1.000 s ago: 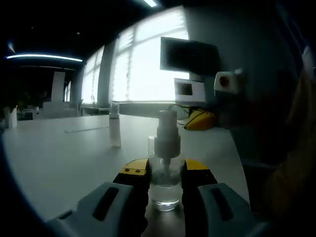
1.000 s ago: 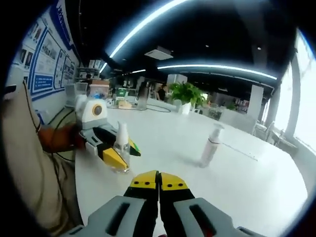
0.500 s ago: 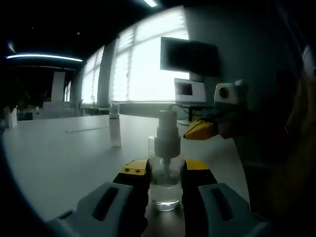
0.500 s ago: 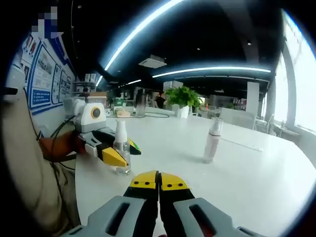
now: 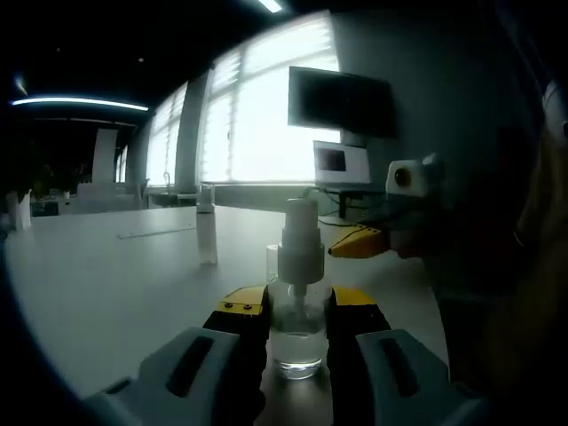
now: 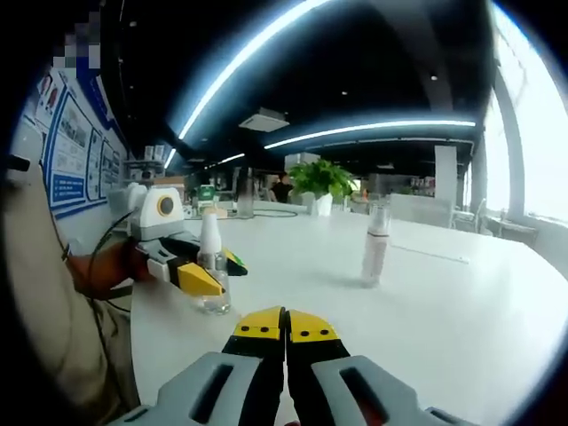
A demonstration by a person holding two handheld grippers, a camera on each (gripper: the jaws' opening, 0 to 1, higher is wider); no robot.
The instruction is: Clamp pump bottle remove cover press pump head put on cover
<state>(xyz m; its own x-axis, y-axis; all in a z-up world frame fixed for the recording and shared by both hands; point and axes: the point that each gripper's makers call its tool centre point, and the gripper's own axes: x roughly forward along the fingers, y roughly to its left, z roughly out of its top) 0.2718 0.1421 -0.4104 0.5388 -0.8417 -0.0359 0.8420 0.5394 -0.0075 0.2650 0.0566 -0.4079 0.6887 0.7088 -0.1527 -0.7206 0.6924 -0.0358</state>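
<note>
L gripper [image 5: 297, 324] pinches the clear pump bottle [image 5: 296, 333] low on its body, upright on the white table [image 5: 115, 293]. Pump head [image 5: 300, 240] is bare; I can't tell where the cover is. R gripper [image 6: 285, 326] has its jaws pressed together, empty, well apart from bottle. Risk: grip sits low, so an off-centre press on the head could tip or twist the bottle. A second spray bottle [image 6: 374, 244] stands further off.

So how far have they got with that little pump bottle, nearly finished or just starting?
Early to midway, by the look of it. Done: the left gripper is clamped on the clear pump bottle, which stands on the white table, and its pump head looks bare, so the cover seems to be off. In hand: the right gripper, shut and empty, sits short of the bottle. Left: pressing the pump head and refitting the cover.
</note>
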